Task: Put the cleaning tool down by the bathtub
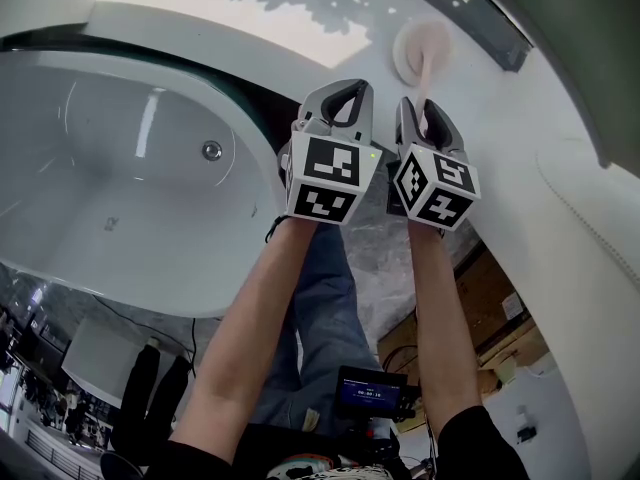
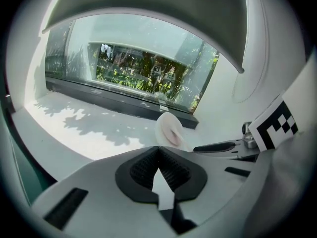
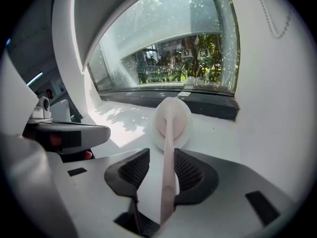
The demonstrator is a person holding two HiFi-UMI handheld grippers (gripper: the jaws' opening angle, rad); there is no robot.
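- Sunlit white ledge (image 1: 300, 18) ran beside the bathtub (image 1: 120, 168), under a wide window (image 3: 168, 68).
- Cleaning tool (image 1: 421, 53), a round white pad on a pale pink handle, lay on that ledge beyond the bathtub's rim.
- Right gripper (image 1: 425, 116) had its jaws spread wide; the tool's handle ran between them, unpinched.
- Left gripper (image 1: 345, 93), jaws closed together on nothing, was held above the bathtub's rim, just beside the right gripper.
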